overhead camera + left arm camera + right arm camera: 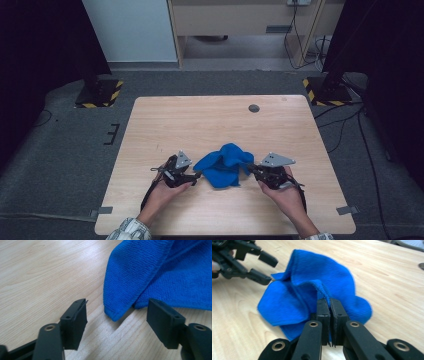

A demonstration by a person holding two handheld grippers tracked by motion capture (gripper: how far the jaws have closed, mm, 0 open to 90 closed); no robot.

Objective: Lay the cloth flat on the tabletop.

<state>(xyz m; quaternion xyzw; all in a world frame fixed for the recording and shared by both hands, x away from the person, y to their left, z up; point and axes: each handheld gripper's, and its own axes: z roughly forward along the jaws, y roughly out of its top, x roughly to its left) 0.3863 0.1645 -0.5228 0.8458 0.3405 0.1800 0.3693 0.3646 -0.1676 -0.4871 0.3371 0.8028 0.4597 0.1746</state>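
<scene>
Your right gripper (329, 305) has its black jaws pressed together on a raised fold of the crumpled blue cloth (312, 287), which lies on the light wooden table (392, 280). At the upper left, your left gripper (263, 270) sits with jaws apart just beside the cloth's far edge.

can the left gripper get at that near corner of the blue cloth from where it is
Probably yes. The left gripper has its fingers apart, and the cloth corner lies on bare table just ahead of the gap, nothing between. The right gripper pinches another edge of the blue cloth.
</scene>
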